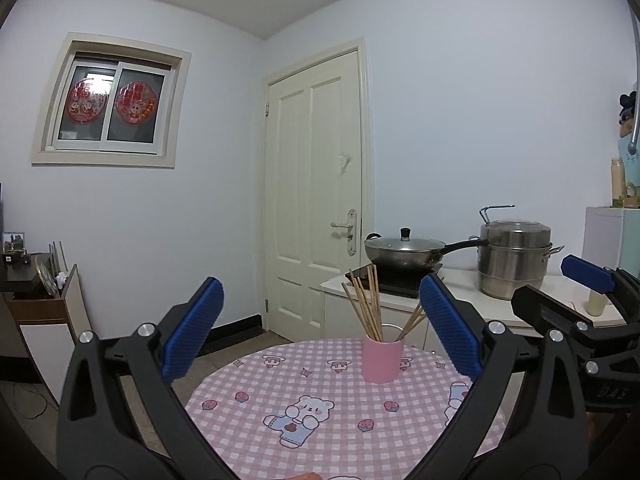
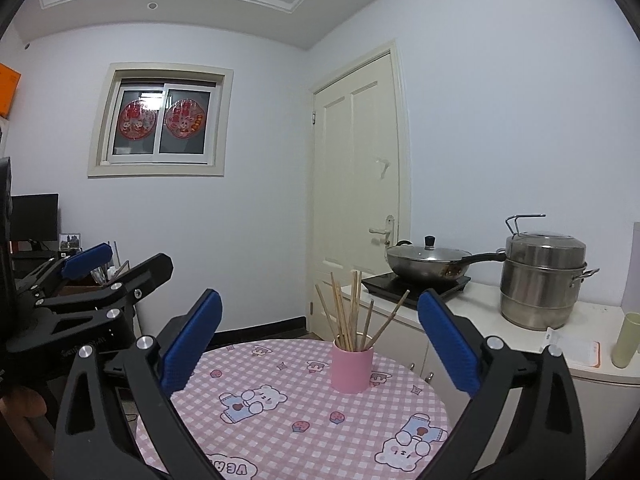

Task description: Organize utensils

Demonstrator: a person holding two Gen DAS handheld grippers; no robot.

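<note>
Standing upright in a pink cylindrical cup (image 1: 383, 360), a bundle of thin wooden chopsticks (image 1: 366, 304) appears already gathered, so the task looks close to finished, judging by how things lie. No loose chopstick shows anywhere on the round desk with its pink checked, bear-printed cloth (image 1: 320, 384), though its near edge is partly hidden behind the gripper arms. The cup sits toward the far edge of the desk, a little right of its middle in the left wrist view.

The chopsticks run with their long axes roughly vertical, lower ends down in the cup and upper ends fanning out above the rim. Most lean slightly left or stand near straight; a few tilt off to the right at a lower angle.

The left gripper (image 1: 320, 336) has its blue pads spread wide apart with nothing between them, pointing level toward the cup. The right gripper (image 2: 320, 338) is likewise fully apart and empty, also well short of the cup. What may remain, if anything, is straightening the leaning sticks.
</note>
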